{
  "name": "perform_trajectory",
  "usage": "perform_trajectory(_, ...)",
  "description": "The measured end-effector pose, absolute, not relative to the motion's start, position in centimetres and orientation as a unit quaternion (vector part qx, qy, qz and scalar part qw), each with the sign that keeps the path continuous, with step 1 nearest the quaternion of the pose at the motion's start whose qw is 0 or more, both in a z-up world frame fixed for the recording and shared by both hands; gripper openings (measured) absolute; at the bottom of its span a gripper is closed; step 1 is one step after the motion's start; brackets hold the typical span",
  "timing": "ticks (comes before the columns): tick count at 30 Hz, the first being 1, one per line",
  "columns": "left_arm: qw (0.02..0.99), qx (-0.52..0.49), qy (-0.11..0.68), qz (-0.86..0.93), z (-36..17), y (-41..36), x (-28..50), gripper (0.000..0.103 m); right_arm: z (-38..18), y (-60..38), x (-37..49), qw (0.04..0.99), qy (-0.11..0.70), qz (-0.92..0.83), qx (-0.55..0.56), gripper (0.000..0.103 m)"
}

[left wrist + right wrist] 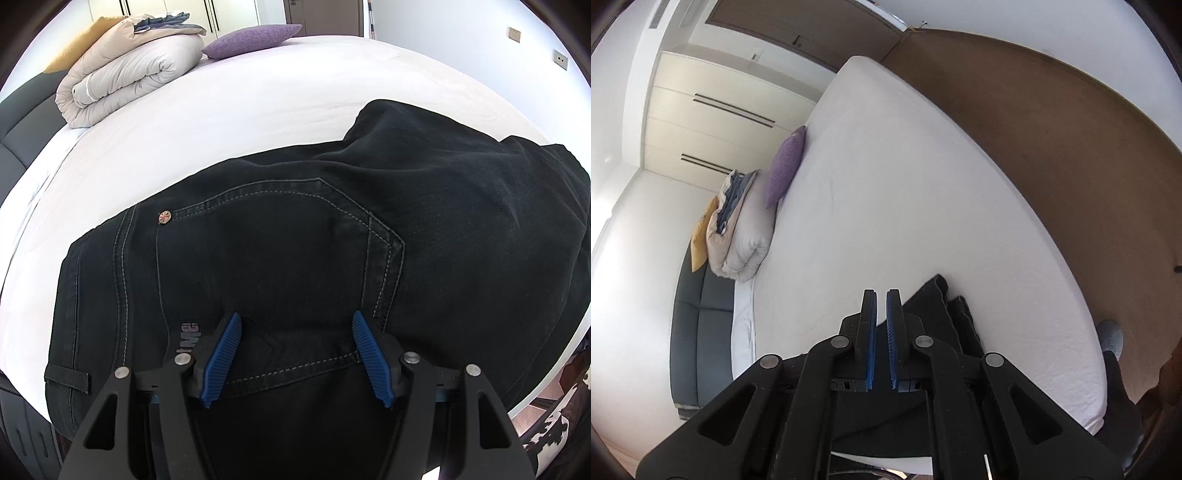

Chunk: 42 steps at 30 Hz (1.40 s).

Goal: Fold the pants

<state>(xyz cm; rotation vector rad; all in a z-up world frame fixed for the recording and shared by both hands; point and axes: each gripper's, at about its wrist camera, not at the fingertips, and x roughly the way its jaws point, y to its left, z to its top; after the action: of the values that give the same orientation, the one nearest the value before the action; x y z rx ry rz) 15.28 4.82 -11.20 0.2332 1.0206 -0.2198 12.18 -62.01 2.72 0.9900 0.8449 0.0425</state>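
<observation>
left gripper [295,325] poised wide over black jeans [295,229] on the bed [258,103]

back pocket lies between its spread jaws; right gripper [881,306] nearly closed, holding nothing, denim just beyond. pinch both layers together before lifting, i'd judge.

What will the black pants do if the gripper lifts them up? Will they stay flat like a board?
Probably not. The black pants already lie in soft bumps and wrinkles on the white bed, so they would likely droop and dangle. The thick seams and pocket stitching suggest denim, so they may feel a bit heavy. The open left gripper would need a firm pinch.
</observation>
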Motion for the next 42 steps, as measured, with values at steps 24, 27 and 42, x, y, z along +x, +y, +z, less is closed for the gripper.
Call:
perform_trajectory(24, 0.852, 0.122, 0.501, -0.093, -11.1, 4.0, 16.2, 0.067, -8.1, -57.3, 12.1, 0.863, 0.416, 0.174, 0.228, 0.054)
perform_trajectory(27, 0.851, 0.122, 0.502, -0.092, -11.1, 3.8, 16.3, 0.067, -8.3, -55.6, 12.6, 0.865, 0.431, 0.176, 0.186, 0.044)
perform_trajectory(42, 0.858, 0.115, 0.493, -0.093, -11.4, 4.2, 15.4, 0.066, -7.2, -50.9, 14.4, 0.822, 0.528, 0.152, 0.147, 0.003)
